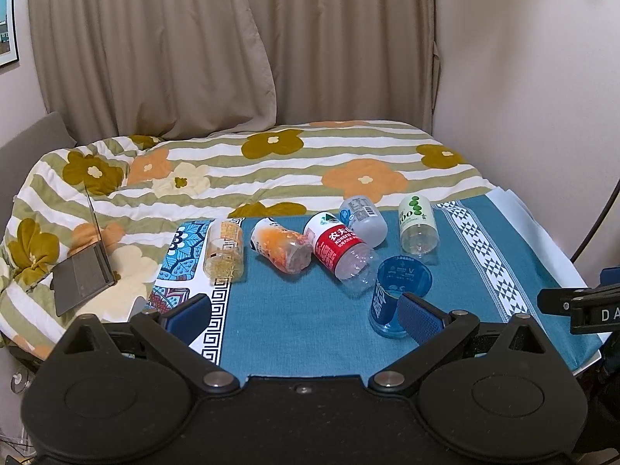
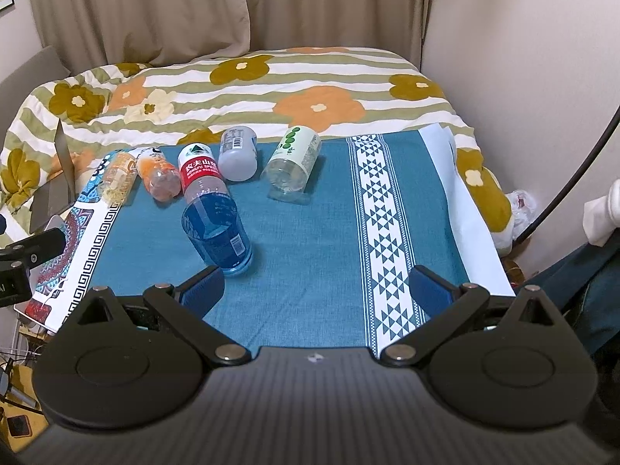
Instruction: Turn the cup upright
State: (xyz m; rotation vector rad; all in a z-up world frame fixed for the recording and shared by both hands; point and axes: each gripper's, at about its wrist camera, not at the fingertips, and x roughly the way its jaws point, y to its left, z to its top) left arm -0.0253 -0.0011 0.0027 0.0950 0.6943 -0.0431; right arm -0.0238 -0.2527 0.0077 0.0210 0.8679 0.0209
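Several cut-bottle cups stand on a teal cloth (image 1: 294, 310). A blue cup (image 1: 391, 290) stands upright with its open rim up, just ahead of the right finger of my left gripper (image 1: 304, 316); it also shows in the right wrist view (image 2: 219, 230). A yellow cup (image 1: 224, 248), an orange cup (image 1: 281, 246), a red-label cup (image 1: 339, 250), a grey cup (image 1: 364, 219) and a green-dot cup (image 1: 417, 224) lie on their sides behind it. My left gripper is open and empty. My right gripper (image 2: 316, 290) is open and empty, right of the blue cup.
A floral quilt (image 1: 271, 162) covers the bed behind the cloth. An open laptop (image 1: 83, 275) lies on the quilt at the left. A patterned mat (image 1: 182, 271) lies at the cloth's left edge. Curtains (image 1: 232, 38) and a wall stand behind.
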